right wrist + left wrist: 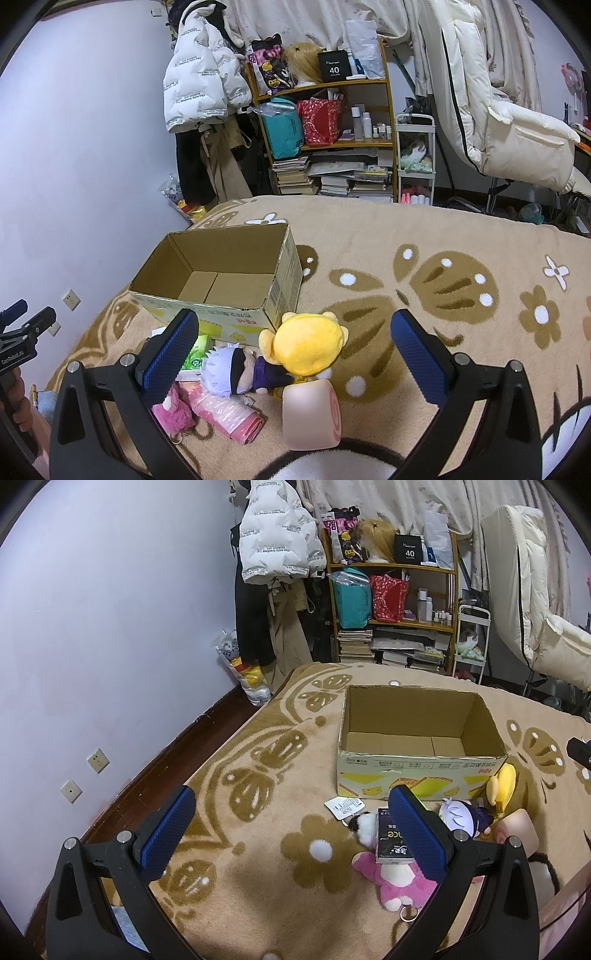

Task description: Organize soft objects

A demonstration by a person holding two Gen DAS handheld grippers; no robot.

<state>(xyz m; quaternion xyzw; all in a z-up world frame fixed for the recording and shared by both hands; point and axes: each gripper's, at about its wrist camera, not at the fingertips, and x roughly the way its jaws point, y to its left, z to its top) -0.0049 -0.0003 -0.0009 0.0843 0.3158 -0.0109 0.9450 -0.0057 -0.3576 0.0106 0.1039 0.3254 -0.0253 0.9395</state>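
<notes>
We hold both tools over a tan blanket (280,897) patterned with brown butterflies, and there is bare blanket under and ahead of the left gripper (291,830), with the blanket's edge and a dark wood floor strip (155,771) off to its left along the wall. Right of the right gripper (295,354) the blanket runs wide and uncluttered. Straight ahead of the left gripper, slightly to its right, sits an open cardboard box (421,771) — its inside shows only bare cardboard floor. The soft things lie in a cluster in front of the box's near wall: a pink plush (395,882) beside the left gripper's right finger with a small dark box (391,834) lying on it, and a white-haired doll (232,369) between the right gripper's fingers, nearer its left one. A yellow plush (310,343) touches the box corner just ahead of the right gripper, a pink roll-shaped cushion (310,417) lies below it, and a pink wrapped roll (229,413) rests by the left finger. Both grippers are spread wide with nothing between the pads — neither touches a toy.
</notes>
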